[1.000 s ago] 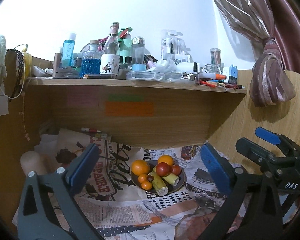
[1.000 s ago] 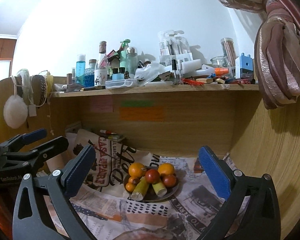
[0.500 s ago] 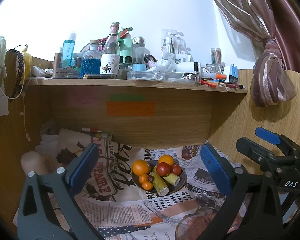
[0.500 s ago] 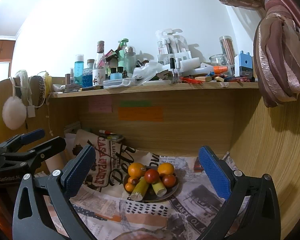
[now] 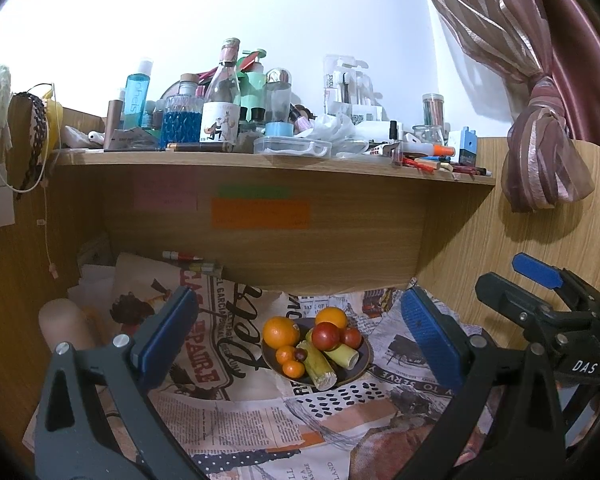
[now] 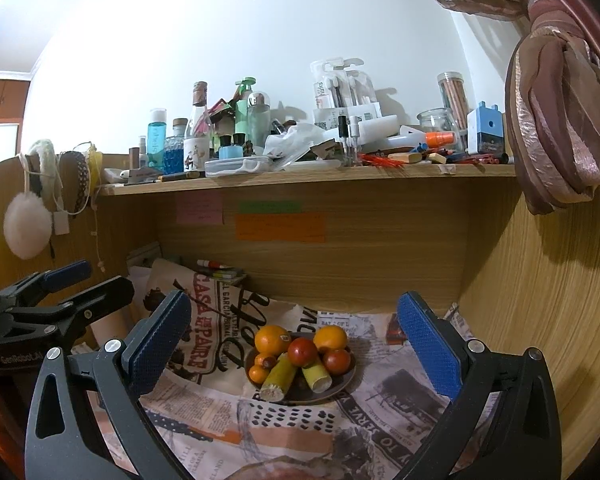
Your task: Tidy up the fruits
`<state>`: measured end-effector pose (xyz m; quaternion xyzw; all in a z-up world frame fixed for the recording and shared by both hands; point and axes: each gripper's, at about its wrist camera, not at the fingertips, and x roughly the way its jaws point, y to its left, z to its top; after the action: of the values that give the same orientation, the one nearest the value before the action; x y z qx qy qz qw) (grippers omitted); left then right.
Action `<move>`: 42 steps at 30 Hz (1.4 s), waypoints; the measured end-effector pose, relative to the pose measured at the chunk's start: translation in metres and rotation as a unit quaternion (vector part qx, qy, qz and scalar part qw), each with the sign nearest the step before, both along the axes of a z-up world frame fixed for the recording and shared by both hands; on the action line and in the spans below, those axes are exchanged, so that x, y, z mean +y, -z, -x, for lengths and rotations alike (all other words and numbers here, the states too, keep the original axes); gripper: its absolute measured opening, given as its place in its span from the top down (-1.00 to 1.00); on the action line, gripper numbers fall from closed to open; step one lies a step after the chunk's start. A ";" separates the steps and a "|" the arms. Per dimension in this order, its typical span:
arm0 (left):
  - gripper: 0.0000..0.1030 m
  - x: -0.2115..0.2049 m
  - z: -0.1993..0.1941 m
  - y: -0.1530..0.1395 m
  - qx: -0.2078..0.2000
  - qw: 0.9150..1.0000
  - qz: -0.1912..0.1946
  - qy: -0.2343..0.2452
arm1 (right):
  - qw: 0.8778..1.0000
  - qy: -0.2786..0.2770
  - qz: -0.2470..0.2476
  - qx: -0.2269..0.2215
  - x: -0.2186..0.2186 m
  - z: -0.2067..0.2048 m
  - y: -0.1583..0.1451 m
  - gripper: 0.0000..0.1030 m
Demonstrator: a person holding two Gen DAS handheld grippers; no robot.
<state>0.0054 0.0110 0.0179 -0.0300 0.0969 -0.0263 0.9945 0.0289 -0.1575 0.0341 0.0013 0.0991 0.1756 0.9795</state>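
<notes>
Rt view only: pom-pom point(image 6: 22, 231); fruit plate point(image 5: 364, 364) in both.

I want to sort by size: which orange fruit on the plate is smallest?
The small orange fruit at the plate's front-left edge; the two big oranges sit behind it.

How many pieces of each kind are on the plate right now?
Large oranges: 2
Small oranges: 2
Red round fruits: 2
Yellow-green cane pieces: 2
Small dark fruit: 1
Total: 9, all on the plate; both grippers are open and empty.
</notes>
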 end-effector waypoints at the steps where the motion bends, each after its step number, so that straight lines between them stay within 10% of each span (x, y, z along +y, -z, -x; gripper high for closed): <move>1: -1.00 0.000 0.000 0.000 0.000 1.000 0.000 0.000 | 1.000 0.001 0.000 0.000 0.000 0.000 0.000 -1.00; 42: -1.00 -0.009 0.001 -0.002 -0.003 1.000 0.009 -0.013 | 1.000 0.004 -0.005 -0.003 0.004 -0.003 0.001 -1.00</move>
<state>0.0044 0.0023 0.0197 -0.0399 0.0937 -0.0145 0.9947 0.0316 -0.1530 0.0335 0.0063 0.0952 0.1726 0.9804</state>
